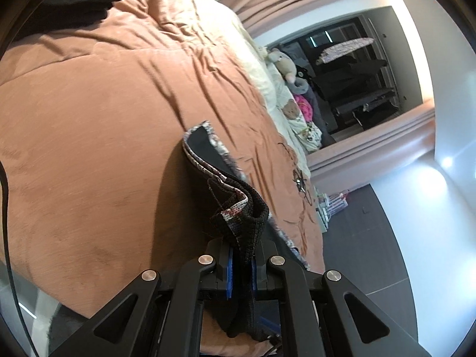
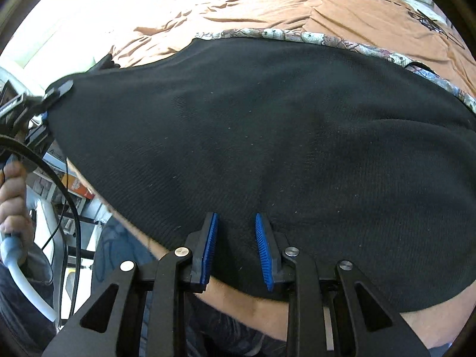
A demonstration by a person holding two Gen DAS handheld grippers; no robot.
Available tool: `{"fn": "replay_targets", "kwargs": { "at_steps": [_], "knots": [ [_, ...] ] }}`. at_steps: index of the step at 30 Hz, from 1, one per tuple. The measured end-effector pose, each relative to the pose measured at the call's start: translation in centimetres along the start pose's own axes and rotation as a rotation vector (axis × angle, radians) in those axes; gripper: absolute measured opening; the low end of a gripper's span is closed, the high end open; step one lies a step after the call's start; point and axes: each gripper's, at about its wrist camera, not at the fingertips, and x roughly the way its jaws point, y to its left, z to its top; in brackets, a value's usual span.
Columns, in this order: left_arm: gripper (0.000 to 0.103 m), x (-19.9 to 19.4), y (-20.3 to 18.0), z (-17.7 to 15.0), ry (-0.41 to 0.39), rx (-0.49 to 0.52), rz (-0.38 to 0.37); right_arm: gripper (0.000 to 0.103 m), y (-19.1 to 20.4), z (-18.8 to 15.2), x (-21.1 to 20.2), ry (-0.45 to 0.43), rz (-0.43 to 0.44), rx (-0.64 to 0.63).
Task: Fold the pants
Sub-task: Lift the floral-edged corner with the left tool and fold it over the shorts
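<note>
The black knit pants (image 2: 267, 136) with a patterned trim edge (image 2: 297, 35) hang spread wide over the orange bedspread (image 2: 297, 3) in the right wrist view. My left gripper (image 1: 241, 270) is shut on a bunched black edge of the pants (image 1: 238, 223), which trail down toward the bed. It also shows at the far left of the right wrist view (image 2: 56, 89), pinching the pants' corner. My right gripper (image 2: 236, 247) has its blue pads (image 2: 209, 244) apart, with the pants' lower edge lying between them.
The wrinkled orange bedspread (image 1: 104, 119) fills the left wrist view, with a dark garment (image 1: 74, 0) at its far corner, pillows and soft toys (image 1: 285, 65) along the edge. Dark floor (image 1: 372, 238) lies to the right. A cable (image 2: 68, 196) hangs beside a hand (image 2: 12, 193).
</note>
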Motion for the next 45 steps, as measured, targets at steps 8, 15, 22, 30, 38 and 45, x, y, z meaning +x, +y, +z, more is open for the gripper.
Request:
{"fn": "replay_targets", "kwargs": {
  "at_steps": [8,15,22,30,38,45],
  "knots": [
    [0.008,1.0,-4.5,0.3,0.026,0.085,-0.05,0.024,-2.0,-0.6,-2.8,-0.053,0.061,0.054],
    [0.008,3.0,-9.2,-0.1,0.069,0.167,-0.102,0.024,-6.3,-2.1,-8.2,-0.158,0.047,0.141],
    [0.008,5.5,-13.2,-1.5,0.124,0.237,-0.142,0.058,-9.5,-3.7,-12.9,-0.264,0.015,0.208],
    [0.008,9.5,-17.1,-4.6,0.22,0.302,-0.17,0.067,-11.2,-6.6,-15.6,-0.356,0.015,0.276],
    [0.008,13.6,-19.1,-8.3,0.329,0.347,-0.17,0.067,-13.7,-9.3,-17.5,-0.4,0.01,0.322],
    [0.008,16.8,-19.8,-13.0,0.445,0.372,-0.162,0.067,-15.5,-11.2,-18.4,-0.413,0.003,0.366]
  ]
}}
